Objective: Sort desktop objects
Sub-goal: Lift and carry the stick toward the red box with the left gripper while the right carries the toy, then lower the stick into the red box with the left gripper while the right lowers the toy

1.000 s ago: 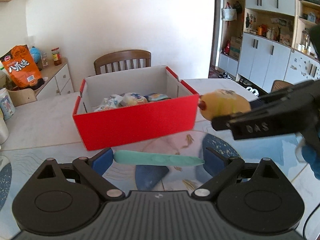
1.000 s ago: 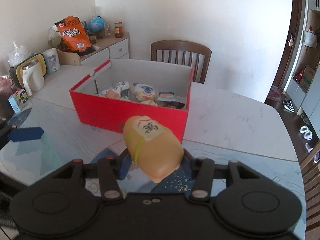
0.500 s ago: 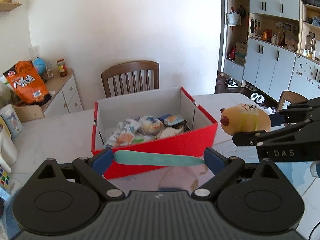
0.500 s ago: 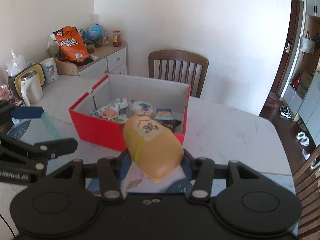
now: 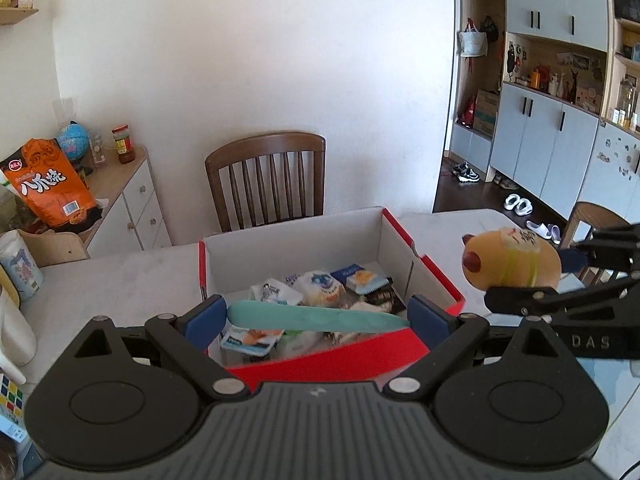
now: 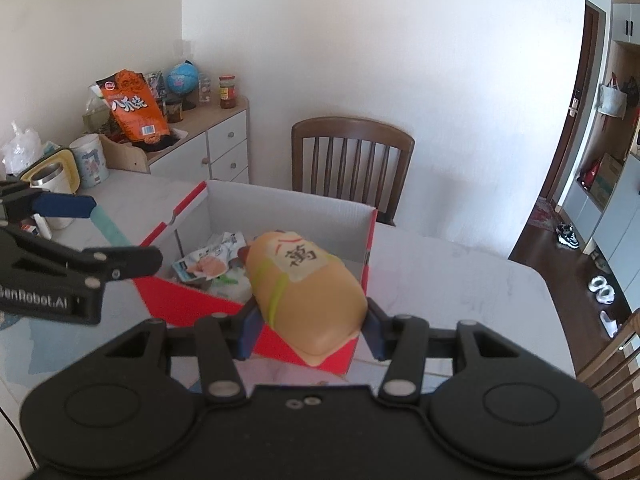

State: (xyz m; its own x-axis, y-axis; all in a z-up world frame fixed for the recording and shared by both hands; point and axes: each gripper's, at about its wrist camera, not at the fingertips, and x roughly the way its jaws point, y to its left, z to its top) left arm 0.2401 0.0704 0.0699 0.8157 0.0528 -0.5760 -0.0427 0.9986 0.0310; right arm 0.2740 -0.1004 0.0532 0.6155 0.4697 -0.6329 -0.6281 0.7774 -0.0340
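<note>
**Both grippers loaded, over red box**

Landmark = red box [image 5: 436, 280], open top, white inside, sitting on pale marble-look table [image 6: 460, 256].

L gripper [image 5: 318, 316]: blue pads [image 5: 202, 318] clamped end-to-end on a flat mint-green stick [image 5: 316, 318]. Stick lies crosswise betw. the pads, level, no slack seen at either end. It hangs above the near part of the box opening, clear of the contents. In R wrist view the same stick [image 6: 110, 228] shows just left of the box's left wall, held at the blue fingertip.

R gripper [image 6: 310, 322]: jaws narrow, pads [image 6: 248, 330] pressing both flanks of a tan squishy toy [image 6: 308, 284], loaf-shaped, w/ yellow-green band and a white label carrying a black character. Toy's front end points into the box, above the near-right corner; its rear sits betw. the pads. From L wrist view the toy [image 5: 512, 266] is just right of the box's right wall, brown spot on its end face, not touching the box.

Box contents: several snack packets [image 5: 320, 286] in a loose pile on the floor of the box; can't read the wrappers.

Beyond the box's far wall: wooden chair [image 5: 266, 176] pushed to the table edge. Left of the box, well apart: white sideboard [image 6: 218, 148] w/ orange snack bag [image 6: 134, 108], small globe [image 6: 182, 76], and a jar [image 6: 227, 86] on top.
</note>
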